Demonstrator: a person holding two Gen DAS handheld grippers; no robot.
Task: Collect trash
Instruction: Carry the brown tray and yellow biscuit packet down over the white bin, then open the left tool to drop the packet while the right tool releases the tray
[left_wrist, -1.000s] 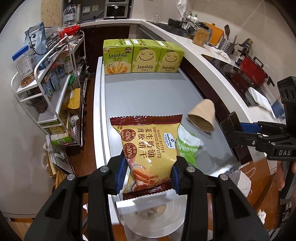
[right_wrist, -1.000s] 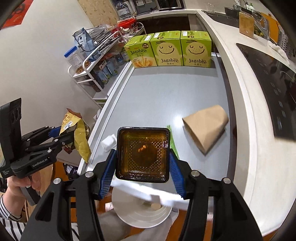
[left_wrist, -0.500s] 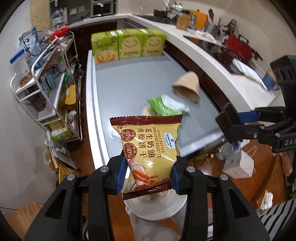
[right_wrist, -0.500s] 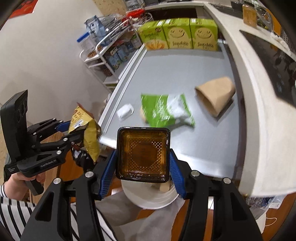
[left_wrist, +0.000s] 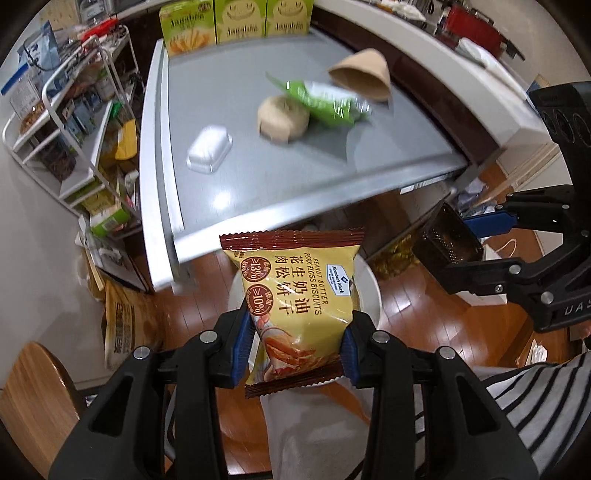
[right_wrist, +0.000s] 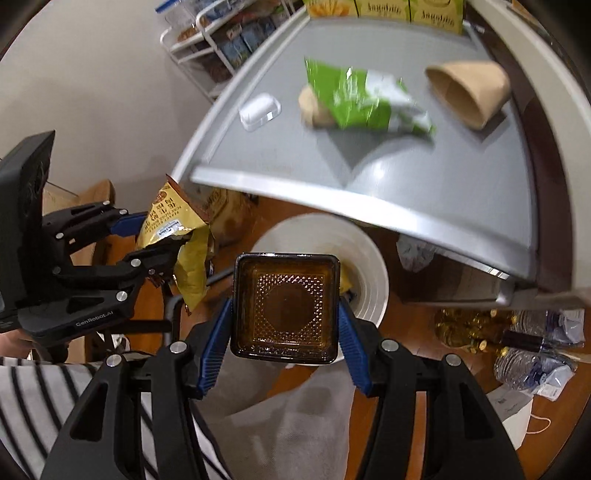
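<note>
My left gripper (left_wrist: 297, 349) is shut on a yellow biscuit packet (left_wrist: 295, 299), held above a white round bin (left_wrist: 369, 291) on the wooden floor. My right gripper (right_wrist: 284, 325) is shut on a brown square plastic tray (right_wrist: 284, 306), also over the white bin (right_wrist: 332, 240). On the grey table (left_wrist: 221, 184) lie a green wrapper (left_wrist: 325, 101), a tan round lump (left_wrist: 282, 118), a brown paper cone (left_wrist: 364, 74) and a small white plastic cup (left_wrist: 208, 147). Each gripper shows in the other's view: the right one (left_wrist: 458, 254), the left one (right_wrist: 166, 240).
Green Jagabee boxes (left_wrist: 236, 18) stand at the table's far end. A white wire rack (left_wrist: 74, 122) full of goods is left of the table. Bottles and bags (right_wrist: 517, 343) lie on the floor under it. A wooden stool (left_wrist: 33, 387) and striped sleeves (left_wrist: 535, 406) are near.
Both grippers have moved back off the table's near edge and lower, now over the floor bin. The green wrapper, tan lump and white cup have come into view on the table.
</note>
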